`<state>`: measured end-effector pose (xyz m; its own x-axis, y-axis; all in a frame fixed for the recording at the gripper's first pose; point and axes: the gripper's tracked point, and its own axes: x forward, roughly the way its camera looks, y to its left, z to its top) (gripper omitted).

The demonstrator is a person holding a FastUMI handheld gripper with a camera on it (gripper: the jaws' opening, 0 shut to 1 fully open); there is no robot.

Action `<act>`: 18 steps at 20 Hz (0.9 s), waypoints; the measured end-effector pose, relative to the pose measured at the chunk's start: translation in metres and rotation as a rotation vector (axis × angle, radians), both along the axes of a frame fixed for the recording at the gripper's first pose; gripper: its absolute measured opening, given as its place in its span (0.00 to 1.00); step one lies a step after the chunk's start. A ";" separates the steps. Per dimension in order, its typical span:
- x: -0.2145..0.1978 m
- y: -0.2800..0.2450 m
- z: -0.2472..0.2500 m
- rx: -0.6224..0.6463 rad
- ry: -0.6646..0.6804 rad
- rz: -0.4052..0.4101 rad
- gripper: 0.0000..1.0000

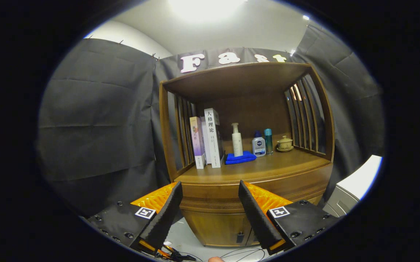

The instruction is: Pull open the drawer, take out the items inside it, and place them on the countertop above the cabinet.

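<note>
A: Where is the tool (210,189), and how do its fingers stand?
B: It hangs in the near foreground, well apart from the brown wooden cabinet (246,203); the two fingers are spread wide with nothing between them but air, framing the cabinet's front band

A: And the drawer (213,191)?
B: It appears as the curved wooden band just below the desk (268,165), flush with the front, closed; its contents cannot be seen. Below it are two cabinet doors with a small dark latch (239,237) between them

A: What stands on the desk?
B: At the left, a row of upright books (206,140) against the slatted side; right of them a white pump bottle (237,140) standing on a folded blue cloth (240,158); then a white squat bottle with a blue cap (259,144), a slim teal bottle (268,141), and far right a small beige lidded cup on a saucer (285,144)

A: Beyond the cabinet?
B: Black cloth wall (97,127) on both sides, and a white appliance (355,189) at the near right
</note>
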<state>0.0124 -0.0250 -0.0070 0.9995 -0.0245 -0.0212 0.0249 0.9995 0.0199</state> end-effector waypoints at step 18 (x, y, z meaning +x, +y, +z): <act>0.072 -0.078 -0.062 -0.023 0.113 -0.092 0.97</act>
<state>0.0844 -0.1034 -0.0692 0.9843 -0.1180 -0.1315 0.1175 0.9930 -0.0116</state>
